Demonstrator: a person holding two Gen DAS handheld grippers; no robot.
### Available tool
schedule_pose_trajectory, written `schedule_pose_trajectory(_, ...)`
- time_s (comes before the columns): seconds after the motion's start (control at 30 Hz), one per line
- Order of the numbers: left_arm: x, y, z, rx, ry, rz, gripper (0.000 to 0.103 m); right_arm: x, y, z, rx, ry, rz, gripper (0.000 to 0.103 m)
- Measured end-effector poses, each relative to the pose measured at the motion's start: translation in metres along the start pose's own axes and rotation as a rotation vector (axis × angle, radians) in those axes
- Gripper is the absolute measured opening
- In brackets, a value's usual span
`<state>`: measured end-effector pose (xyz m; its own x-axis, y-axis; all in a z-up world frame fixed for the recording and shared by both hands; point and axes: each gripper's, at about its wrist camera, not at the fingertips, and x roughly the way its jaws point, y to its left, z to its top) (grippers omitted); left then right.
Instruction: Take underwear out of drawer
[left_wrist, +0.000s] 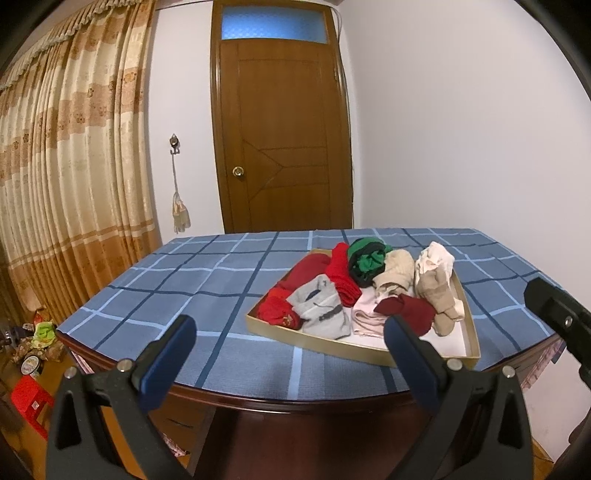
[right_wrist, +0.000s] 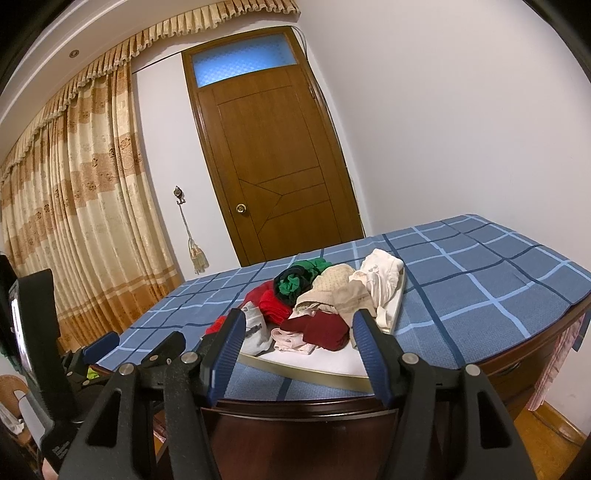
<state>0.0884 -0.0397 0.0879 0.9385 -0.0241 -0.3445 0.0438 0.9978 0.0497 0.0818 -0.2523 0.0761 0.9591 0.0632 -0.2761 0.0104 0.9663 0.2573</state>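
Blue plaid cloth (left_wrist: 207, 273) covers the table before us; our left gripper (left_wrist: 291, 328) hangs spread and empty short of its near edge; our right gripper (right_wrist: 299, 325) is likewise spread, holding nothing; beyond both, the shallow drawer (left_wrist: 321, 338) lies on the cloth, piled with crumpled underwear (left_wrist: 354, 288); behind stand a wooden door (left_wrist: 280, 133) and curtains (left_wrist: 70, 173).

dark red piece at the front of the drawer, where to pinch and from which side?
Pinch the raised fold at the top of the dark red piece, coming from above and the near side with the right gripper, now open. It lies at the front of the drawer and the bunched fold offers a ridge; lower edges probably overlap the pink piece.
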Motion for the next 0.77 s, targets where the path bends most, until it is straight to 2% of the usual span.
schedule_pose_trajectory(0.17,-0.0046,-0.003,0.0014,0.015,-0.039,0.007,0.103,0.0004,0.0009,-0.0003,0.002,0.001,-0.001,0.063)
schedule_pose_trajectory(0.77,0.0016,-0.0055,-0.001,0.021,-0.012,0.016,0.103,0.0033,-0.0061,-0.0024,0.008,0.008,-0.013,0.063)
